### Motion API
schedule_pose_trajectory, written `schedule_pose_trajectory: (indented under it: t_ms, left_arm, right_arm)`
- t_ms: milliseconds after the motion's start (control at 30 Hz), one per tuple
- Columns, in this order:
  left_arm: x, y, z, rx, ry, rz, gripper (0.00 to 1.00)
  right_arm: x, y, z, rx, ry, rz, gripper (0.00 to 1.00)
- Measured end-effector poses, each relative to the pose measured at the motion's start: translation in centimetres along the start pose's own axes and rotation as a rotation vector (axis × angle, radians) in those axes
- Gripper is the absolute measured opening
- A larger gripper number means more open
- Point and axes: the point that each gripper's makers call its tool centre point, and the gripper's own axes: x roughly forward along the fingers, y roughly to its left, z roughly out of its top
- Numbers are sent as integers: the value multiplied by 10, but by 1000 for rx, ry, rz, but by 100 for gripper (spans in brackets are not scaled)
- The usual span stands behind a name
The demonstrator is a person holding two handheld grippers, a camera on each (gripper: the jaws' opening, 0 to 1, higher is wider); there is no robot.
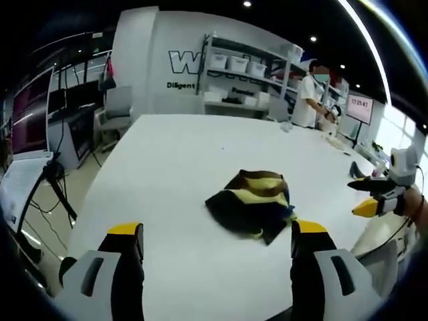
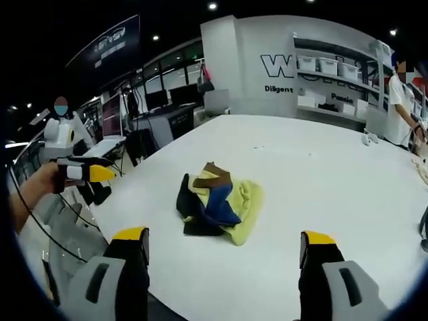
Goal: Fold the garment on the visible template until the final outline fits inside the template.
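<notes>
In the left gripper view, a tripod (image 1: 59, 190) stands on the floor at the far left, beside the white counter (image 1: 200, 140). The left claw (image 1: 217, 234) rises from the bottom of that view with its two yellow-tipped jaws set wide apart, released and grasping nothing, hovering over the near edge of the counter. Between and beyond the jaws lies the garment (image 1: 253, 202), a crumpled heap of dark, brown and yellow cloth resting on the counter, near its middle and apart from both jaws. Behind the counter stands a white wall with dark lettering and a shelf rack (image 1: 244, 73) carrying pale bins. Further right a person (image 1: 309, 100) in a white top stands at the far end of the counter. At the right edge the right claw (image 1: 364, 196) comes into view, held by a hand, its jaws parted, one dark tip above and one yellow tip below, well apart from the garment.

In the right gripper view, the left claw (image 2: 83, 172) shows at the left, held by a hand off the counter's (image 2: 321, 174) edge. The right claw (image 2: 224, 244) has its jaws spread wide at the bottom, released and empty. The garment (image 2: 219, 200) lies between them further out, showing dark, brown, blue and pale yellow folds, loosely bunched. No template outline can be made out on the counter.
</notes>
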Motion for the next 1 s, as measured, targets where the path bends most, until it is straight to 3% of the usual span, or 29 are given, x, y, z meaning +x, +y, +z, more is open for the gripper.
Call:
schedule_pose_trajectory:
  t_ms: [433,800,1000]
  left_arm:
    - [39,-1,-13,-10,64,-17,82]
    - [73,-2,-26,-17,118,-29,79]
    - [96,-13,-39,-19,145,-56,70]
  right_arm:
    - [34,0,2,-17,0,54,89]
    - [75,2,-2,-43,38,95,83]
    - [99,2,-9,-58,48,100,76]
